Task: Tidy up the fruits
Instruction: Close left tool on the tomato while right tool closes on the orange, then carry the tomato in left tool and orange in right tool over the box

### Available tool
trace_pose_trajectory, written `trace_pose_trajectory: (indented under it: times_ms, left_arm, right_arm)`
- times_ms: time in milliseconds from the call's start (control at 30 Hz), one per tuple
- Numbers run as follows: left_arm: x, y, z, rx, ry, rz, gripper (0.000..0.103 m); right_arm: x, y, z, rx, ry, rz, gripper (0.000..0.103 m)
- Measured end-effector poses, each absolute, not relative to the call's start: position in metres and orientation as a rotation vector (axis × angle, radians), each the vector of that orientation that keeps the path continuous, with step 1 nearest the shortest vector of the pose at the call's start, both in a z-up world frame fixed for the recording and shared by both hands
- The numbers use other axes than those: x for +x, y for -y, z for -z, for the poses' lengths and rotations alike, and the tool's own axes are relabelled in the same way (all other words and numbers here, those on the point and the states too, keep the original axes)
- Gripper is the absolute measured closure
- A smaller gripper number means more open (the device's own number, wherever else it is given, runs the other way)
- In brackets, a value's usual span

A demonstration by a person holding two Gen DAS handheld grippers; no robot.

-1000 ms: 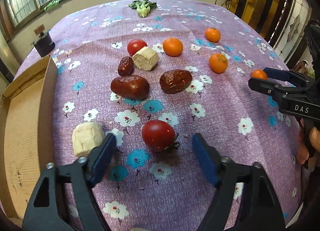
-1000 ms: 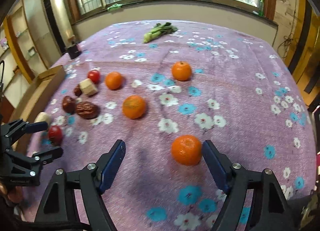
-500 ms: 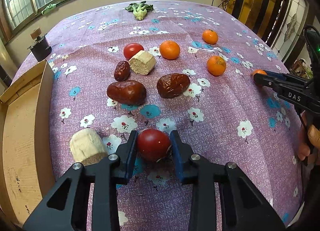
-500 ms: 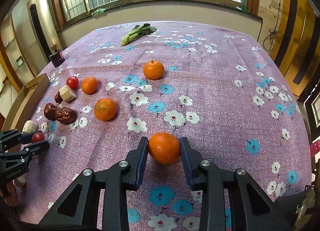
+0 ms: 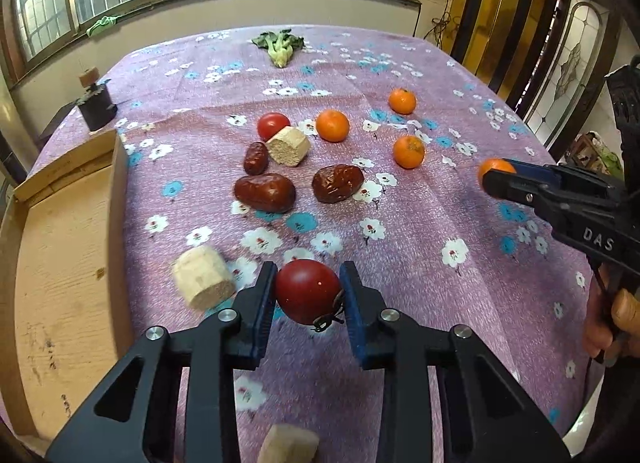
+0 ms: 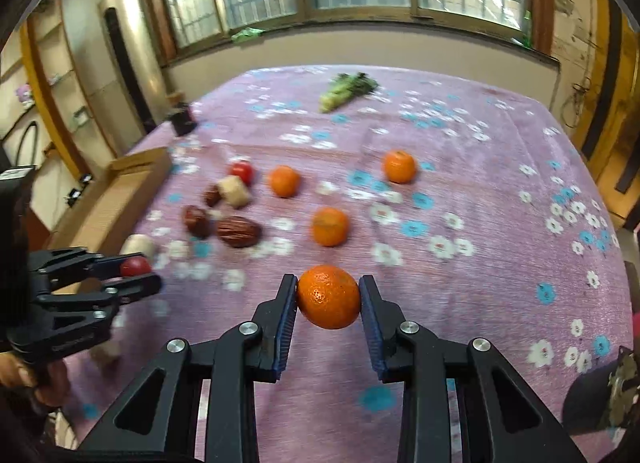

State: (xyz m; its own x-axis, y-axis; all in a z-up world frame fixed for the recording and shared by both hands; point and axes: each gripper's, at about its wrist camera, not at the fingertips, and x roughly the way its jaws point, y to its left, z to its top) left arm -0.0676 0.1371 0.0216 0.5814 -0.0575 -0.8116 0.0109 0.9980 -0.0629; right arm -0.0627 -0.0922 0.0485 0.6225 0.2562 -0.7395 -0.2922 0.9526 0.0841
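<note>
1. Your left claw (image 5: pixel 308 295) is pinching the tomato (image 5: pixel 307 290) across its middle, raised just off the worktop (image 5: pixel 420 303). Judge it light, smooth and thin-skinned, so it will likely bruise or slip under a hard squeeze; the widest girth is the right hold, with the stem (image 5: pixel 330 317) clear of the pads.
2. Your right claw (image 6: pixel 329 297) is pinching a mandarin (image 6: pixel 329 297) at its equator, also lifted clear. Judge it light, with a dimpled peel that grips better but gives a little.
3. Beyond the tomato lie three dates (image 5: pixel 265 192), wrinkled and probably firm; take those across the short axis.
4. Past the dates sit a second tomato (image 5: pixel 273 125) and three more mandarins (image 5: pixel 332 125).
5. Left of the tomato, a pale cut chunk (image 5: pixel 203 282) lies between it and the wooden tray (image 5: pixel 60 263), probably where the fruit goes.
</note>
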Motion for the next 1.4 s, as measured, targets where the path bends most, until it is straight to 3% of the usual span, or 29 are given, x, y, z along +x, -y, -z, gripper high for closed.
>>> trace_pose_trajectory:
  times_ms: [600, 1400]
  left_arm:
    - [-0.135, -0.196, -0.048, -0.093, -0.888, -0.045, 0.074]
    - [-0.182, -0.317, -0.026, -0.22, -0.924, -0.271, 0.074]
  right_arm:
    - [-0.11, -0.008, -0.058, -0.032, -0.847, -0.59, 0.071]
    - [-0.126, -0.178, -0.044, -0.19, -0.892, -0.913, 0.071]
